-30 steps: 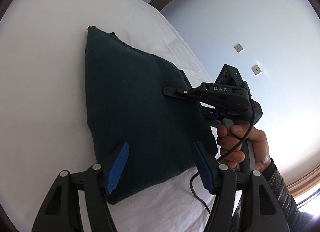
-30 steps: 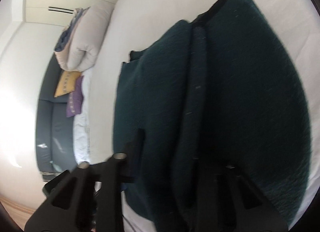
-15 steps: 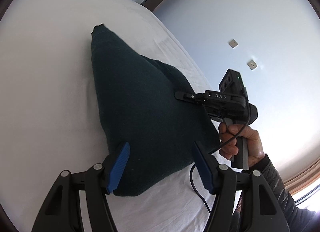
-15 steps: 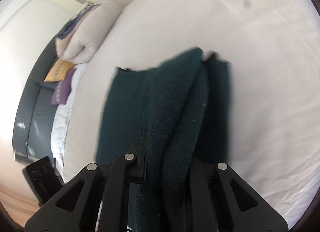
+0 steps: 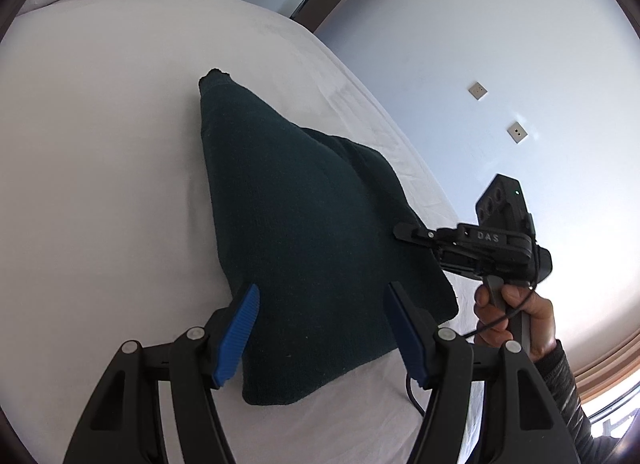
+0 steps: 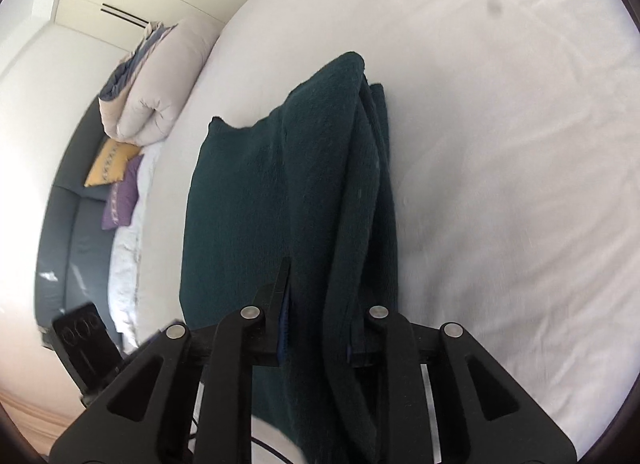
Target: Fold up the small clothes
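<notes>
A dark green folded garment (image 5: 304,232) lies on the white bed (image 5: 100,167). My left gripper (image 5: 320,328) is open, its blue pads on either side of the garment's near edge, holding nothing. My right gripper (image 5: 404,232), held by a hand, is shut on the garment's right edge and lifts that side off the sheet. In the right wrist view the garment (image 6: 280,203) hangs in thick folds between the shut fingers of the right gripper (image 6: 320,328).
A folded beige duvet (image 6: 160,79) and yellow and purple cushions (image 6: 116,179) sit on a grey sofa (image 6: 76,248) beyond the bed. A blue wall (image 5: 500,63) with sockets stands behind the right gripper. A cable (image 5: 412,396) hangs from it.
My right gripper has pulled the garment's right edge up and back toward the right, so the cloth has tented into a slope. My left gripper has stayed open at the near edge.
</notes>
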Tool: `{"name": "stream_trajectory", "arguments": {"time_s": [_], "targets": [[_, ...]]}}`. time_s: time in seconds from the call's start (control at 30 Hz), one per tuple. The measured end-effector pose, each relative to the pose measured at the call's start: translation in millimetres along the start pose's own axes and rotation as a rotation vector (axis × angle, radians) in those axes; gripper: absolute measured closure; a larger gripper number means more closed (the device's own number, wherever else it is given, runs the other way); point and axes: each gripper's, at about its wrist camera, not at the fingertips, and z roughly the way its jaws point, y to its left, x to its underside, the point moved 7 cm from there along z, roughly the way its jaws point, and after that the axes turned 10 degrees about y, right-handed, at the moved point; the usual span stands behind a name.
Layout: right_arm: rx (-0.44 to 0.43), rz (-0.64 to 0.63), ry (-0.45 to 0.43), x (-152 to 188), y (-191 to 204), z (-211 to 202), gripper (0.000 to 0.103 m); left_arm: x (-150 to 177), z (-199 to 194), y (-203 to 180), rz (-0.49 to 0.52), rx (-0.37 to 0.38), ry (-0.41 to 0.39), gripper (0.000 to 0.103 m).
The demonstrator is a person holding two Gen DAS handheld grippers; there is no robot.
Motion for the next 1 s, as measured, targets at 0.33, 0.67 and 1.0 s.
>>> {"name": "stream_trajectory", "arguments": {"time_s": [0.33, 0.67, 1.0], "targets": [[0.079, 0.005, -0.037, 53, -4, -43, 0.058, 0, 20, -7, 0.024, -0.036, 0.033, 0.036], [0.173, -0.024, -0.063, 96, -32, -59, 0.09, 6, 19, -15, 0.055, -0.079, 0.034, 0.036], [0.165, -0.027, -0.06, 98, -55, -60, 0.09, -59, 36, -40, 0.219, -0.221, 0.002, 0.047]]}}
